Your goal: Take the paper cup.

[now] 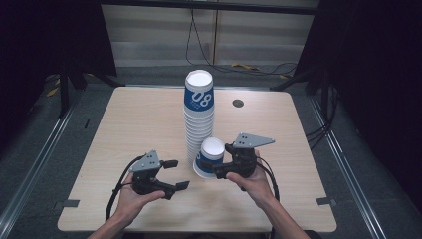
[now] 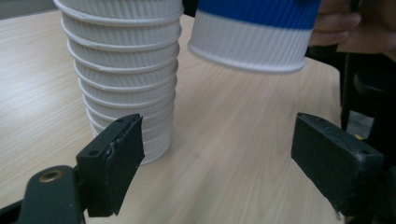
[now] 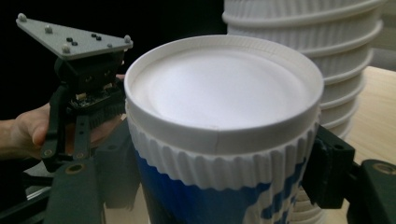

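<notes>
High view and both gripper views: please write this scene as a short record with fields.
surface: wooden table
stack: tall stack of upside-down paper cups, standing on the table
single cup: blue and white cup, upside down, tilted, beside the stack
right gripper: jaws closed on the single cup
left gripper: jaws open, holding nothing
cup contact with table: cannot tell

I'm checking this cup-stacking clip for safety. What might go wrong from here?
The right gripper holds a single cup upside down and tilted, right beside the tall cup stack. A sideways nudge may topple the stack. The ribbed paper wall could also crush or slip between the jaws. The open left gripper nearby might collide with the cup.
</notes>
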